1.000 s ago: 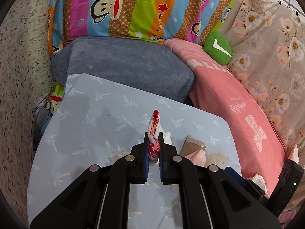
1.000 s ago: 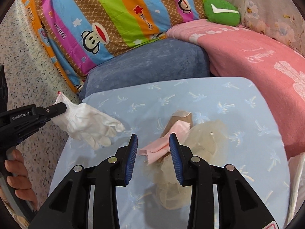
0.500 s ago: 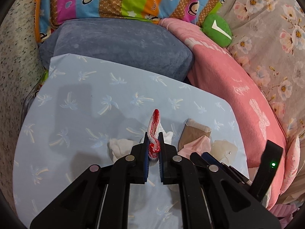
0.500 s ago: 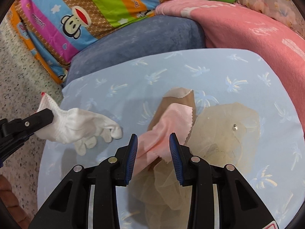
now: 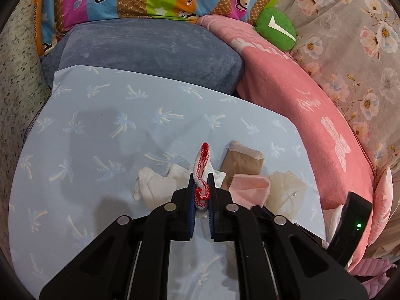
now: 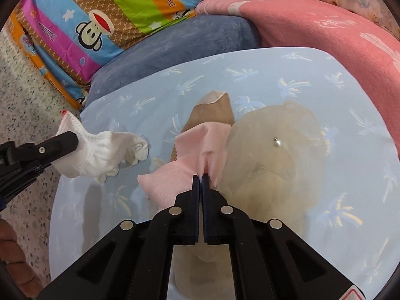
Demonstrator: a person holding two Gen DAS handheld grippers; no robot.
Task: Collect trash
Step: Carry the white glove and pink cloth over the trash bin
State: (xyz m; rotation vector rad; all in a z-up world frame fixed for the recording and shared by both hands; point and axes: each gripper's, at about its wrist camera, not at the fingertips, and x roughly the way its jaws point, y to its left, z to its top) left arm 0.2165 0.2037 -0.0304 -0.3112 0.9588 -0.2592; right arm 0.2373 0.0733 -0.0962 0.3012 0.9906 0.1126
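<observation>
Glove [image 5: 203,172] cuff is pinched in the left claw [image 5: 201,182], fingers trailing on the bench [image 5: 105,125]. Right view: right claw [image 6: 200,178] nips the pink cloth [image 6: 185,172] over tan scraps; lifting comes next.

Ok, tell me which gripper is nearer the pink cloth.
Right. The right gripper is shut on the pink cloth; the left gripper holds the white glove beside it, apart.
</observation>
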